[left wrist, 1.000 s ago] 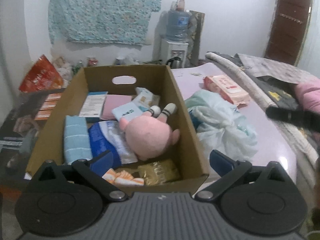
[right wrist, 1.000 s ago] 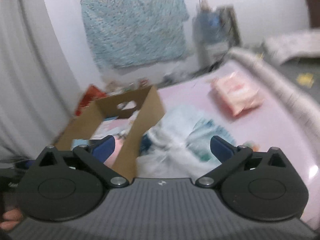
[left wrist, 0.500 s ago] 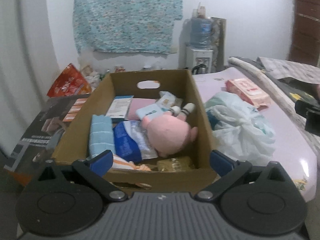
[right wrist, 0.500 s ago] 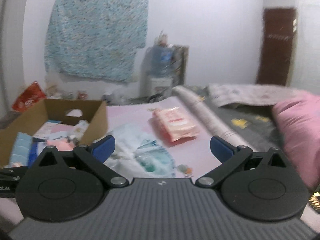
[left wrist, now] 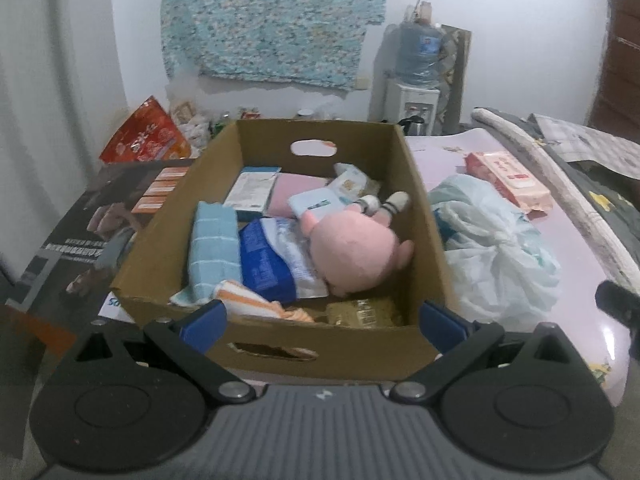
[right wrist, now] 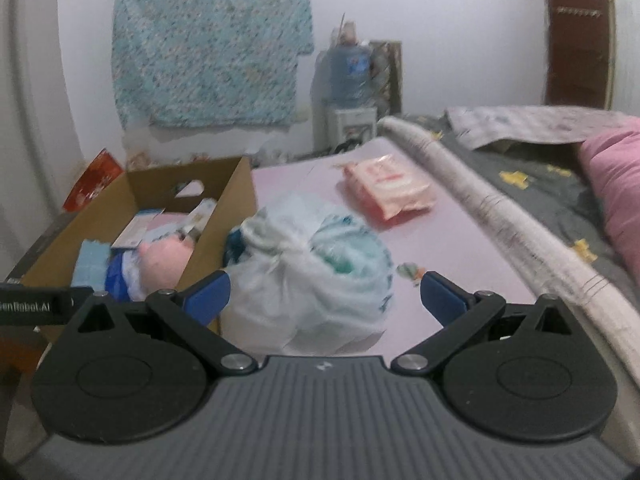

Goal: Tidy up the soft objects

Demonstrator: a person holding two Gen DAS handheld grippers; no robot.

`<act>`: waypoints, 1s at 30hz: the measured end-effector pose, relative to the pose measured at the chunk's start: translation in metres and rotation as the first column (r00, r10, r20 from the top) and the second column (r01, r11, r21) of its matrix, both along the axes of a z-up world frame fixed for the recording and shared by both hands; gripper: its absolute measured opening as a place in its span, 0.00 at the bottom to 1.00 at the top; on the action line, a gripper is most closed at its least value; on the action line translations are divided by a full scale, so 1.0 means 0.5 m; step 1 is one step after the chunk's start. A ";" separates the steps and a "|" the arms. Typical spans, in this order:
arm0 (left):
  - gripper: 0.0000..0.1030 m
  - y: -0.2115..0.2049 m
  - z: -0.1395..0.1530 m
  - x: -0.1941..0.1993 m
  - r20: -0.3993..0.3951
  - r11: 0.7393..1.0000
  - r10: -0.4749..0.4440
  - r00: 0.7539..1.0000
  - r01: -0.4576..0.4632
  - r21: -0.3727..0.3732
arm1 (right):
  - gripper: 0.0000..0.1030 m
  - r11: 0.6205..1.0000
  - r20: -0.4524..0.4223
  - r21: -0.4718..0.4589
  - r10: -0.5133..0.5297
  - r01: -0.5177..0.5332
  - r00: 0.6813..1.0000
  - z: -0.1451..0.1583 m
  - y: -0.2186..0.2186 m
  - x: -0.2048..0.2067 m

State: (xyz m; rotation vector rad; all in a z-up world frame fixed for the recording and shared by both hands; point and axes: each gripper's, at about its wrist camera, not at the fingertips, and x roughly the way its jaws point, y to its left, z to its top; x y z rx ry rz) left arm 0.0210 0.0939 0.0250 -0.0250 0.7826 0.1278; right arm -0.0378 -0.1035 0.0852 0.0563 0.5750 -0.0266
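From the left wrist view, one brown cardboard box (left wrist: 280,248) holds one pink plush toy (left wrist: 352,252), one folded light-blue towel (left wrist: 214,244), one blue-and-white plastic pack (left wrist: 276,264) and one orange-striped cloth (left wrist: 256,304). One knotted white plastic bag of soft goods (left wrist: 496,256) lies just beside the box on the pink table (left wrist: 440,148), with one pink wipes packet (left wrist: 508,178) beyond. The left gripper (left wrist: 322,322) hovers at the box's near wall, jaws spread wide and empty; it has backed off since a second ago.

From the right wrist view, the right gripper (right wrist: 324,294) faces the white bag (right wrist: 312,272), wide apart, gripping nothing. It has swung back left toward the box (right wrist: 224,216) since half a second ago.
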 end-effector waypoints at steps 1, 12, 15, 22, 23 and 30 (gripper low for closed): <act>1.00 0.006 -0.002 -0.001 -0.005 1.000 0.006 1.000 -0.006 -0.006 | 0.99 1.000 -0.013 0.006 0.009 -0.009 1.000 -0.003 0.004 0.002; 1.00 0.033 -0.008 -0.012 -0.018 1.000 0.026 0.999 -0.027 -0.008 | 0.99 0.997 -0.103 0.019 0.073 -0.071 0.992 -0.013 0.044 0.035; 1.00 0.034 -0.009 -0.011 -0.021 1.000 0.027 0.999 -0.027 0.006 | 0.99 0.996 -0.127 0.033 0.082 -0.078 0.989 -0.019 0.051 0.044; 1.00 0.037 -0.017 -0.008 -0.031 1.000 0.023 0.999 -0.022 0.021 | 0.99 0.995 -0.175 0.028 0.098 -0.094 0.980 -0.034 0.066 0.055; 1.00 0.037 -0.018 -0.007 -0.033 1.000 0.021 0.999 -0.020 0.023 | 0.99 0.995 -0.178 0.028 0.099 -0.095 0.979 -0.036 0.066 0.057; 1.00 0.034 -0.021 -0.007 -0.035 0.999 0.008 0.999 -0.007 0.037 | 0.99 0.995 -0.185 0.021 0.101 -0.099 0.978 -0.037 0.069 0.060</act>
